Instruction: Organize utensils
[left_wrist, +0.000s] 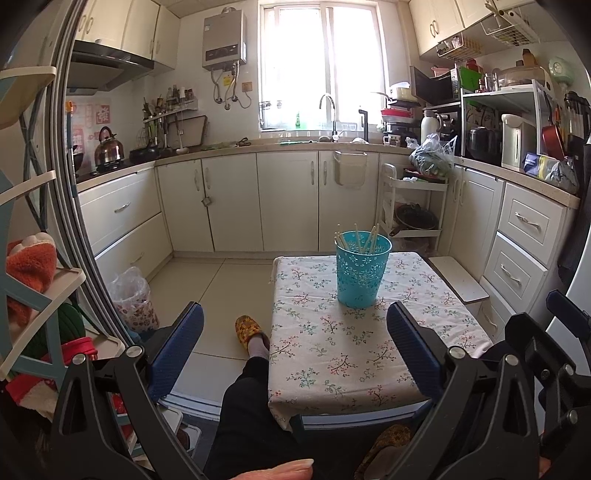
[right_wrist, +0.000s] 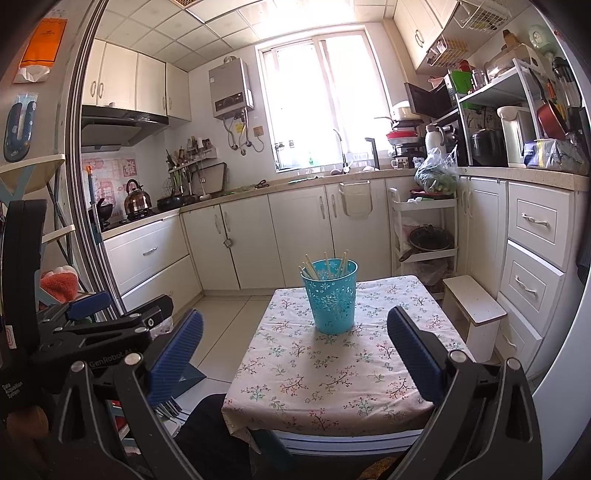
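Basket (left_wrist: 364, 270): teal, perforated flower pattern, upright, ahead between the fingers.
Chopsticks (left_wrist: 356, 238): pale, leaning inside.
Left gripper (left_wrist: 295, 347): released.
Right gripper (right_wrist: 295, 349): released.

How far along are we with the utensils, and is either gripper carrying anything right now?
Done: several chopsticks already stand in the teal basket on the floral tablecloth. In hand: nothing; the left gripper and right gripper are both open and empty, hovering short of the basket. Left: the tablecloth shows no loose utensils, though fork tines show at the lower left of the right wrist view, below the table edge.
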